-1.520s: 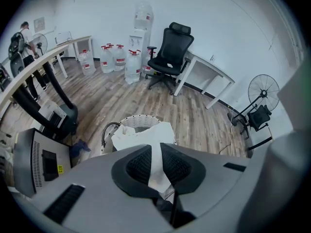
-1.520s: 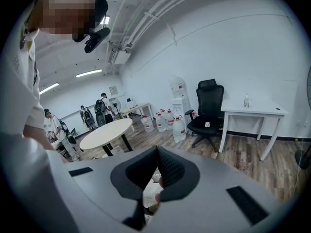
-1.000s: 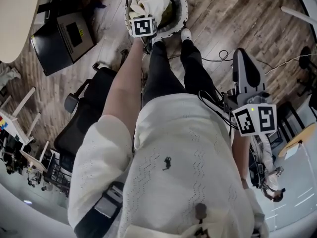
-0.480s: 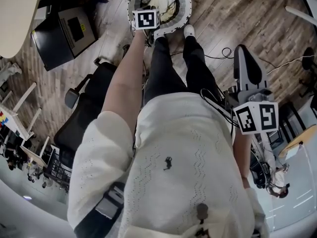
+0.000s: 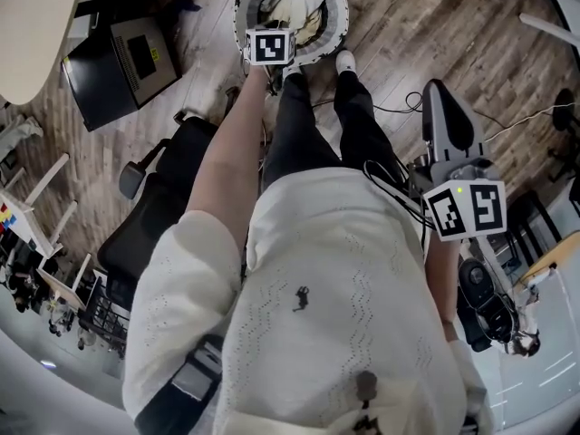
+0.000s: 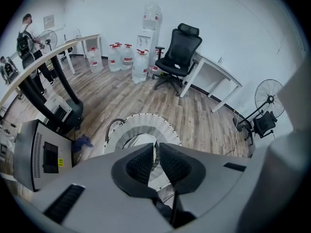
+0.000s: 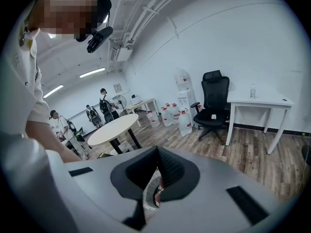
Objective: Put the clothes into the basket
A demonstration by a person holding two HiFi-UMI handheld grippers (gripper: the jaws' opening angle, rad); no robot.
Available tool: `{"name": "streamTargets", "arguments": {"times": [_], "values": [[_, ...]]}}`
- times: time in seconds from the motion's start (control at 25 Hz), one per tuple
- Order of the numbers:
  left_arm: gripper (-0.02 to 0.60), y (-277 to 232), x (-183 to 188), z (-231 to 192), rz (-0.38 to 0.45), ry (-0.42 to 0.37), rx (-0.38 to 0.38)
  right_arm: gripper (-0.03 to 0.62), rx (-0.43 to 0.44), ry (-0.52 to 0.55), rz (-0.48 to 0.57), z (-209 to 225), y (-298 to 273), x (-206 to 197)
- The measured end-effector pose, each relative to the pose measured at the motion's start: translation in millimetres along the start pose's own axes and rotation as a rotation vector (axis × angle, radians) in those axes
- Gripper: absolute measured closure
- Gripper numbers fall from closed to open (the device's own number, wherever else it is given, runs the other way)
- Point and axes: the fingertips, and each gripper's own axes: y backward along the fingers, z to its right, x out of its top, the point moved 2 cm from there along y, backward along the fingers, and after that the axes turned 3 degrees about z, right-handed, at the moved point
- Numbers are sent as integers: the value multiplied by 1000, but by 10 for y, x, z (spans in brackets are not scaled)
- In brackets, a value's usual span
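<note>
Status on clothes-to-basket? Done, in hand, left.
Done: light-coloured clothes lie inside the basket. In hand: nothing. The left gripper hangs over the basket, jaws closed on nothing, and the right gripper is shut and empty. Left: possibly a small blue item on the floor beside the basket; I can't tell if it's clothing.

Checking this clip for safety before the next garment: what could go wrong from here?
The cable loops on the floor beside the person's feet, a trip hazard. The basket sits right at the shoes, so a step may kick it. The office chair stands close by the left arm and may get bumped.
</note>
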Motion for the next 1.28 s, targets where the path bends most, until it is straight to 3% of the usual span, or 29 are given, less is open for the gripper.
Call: {"name": "streamTargets", "arguments": {"times": [0.36,0.64,1.28], "values": [[557,440,120,296,102,37,-47,586,47,12,16,-101,120,43],[560,791,300,543,192,-26,-78,586,82,15,4,-106,160,24],[561,2076,849,1185,485,-115,-202,586,114,41,-13,-57,3,172]]}}
